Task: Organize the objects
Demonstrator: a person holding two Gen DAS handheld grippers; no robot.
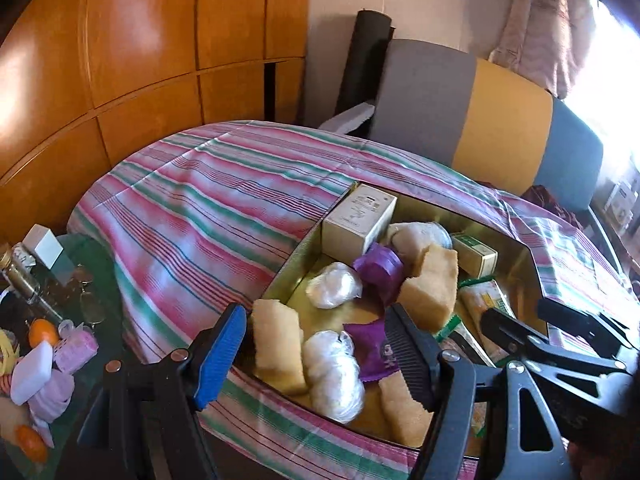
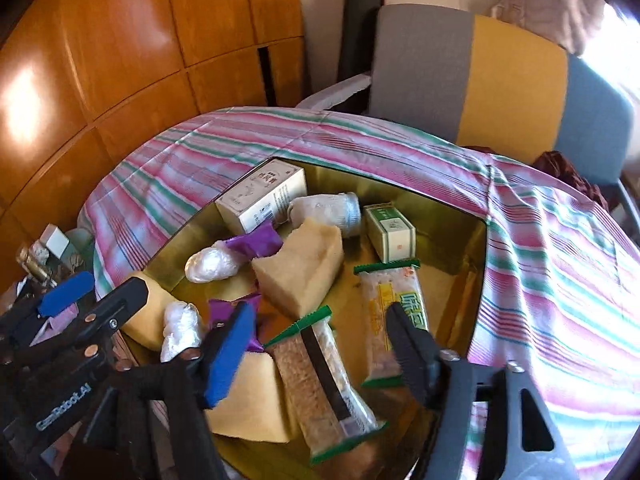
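With the snack packets [image 2: 394, 312] lying in the gold tray [image 2: 456, 216] on the striped surface [image 2: 540, 280], both the right tool [image 2: 320, 344] and left tool [image 1: 316, 344] hung spread and empty, so fetching another loose item seemingly came next

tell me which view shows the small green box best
The right wrist view: the small green box lies in full sight in the gold tray, top and end face clear. In the left wrist view the box is smaller and partly hidden behind a sponge block.
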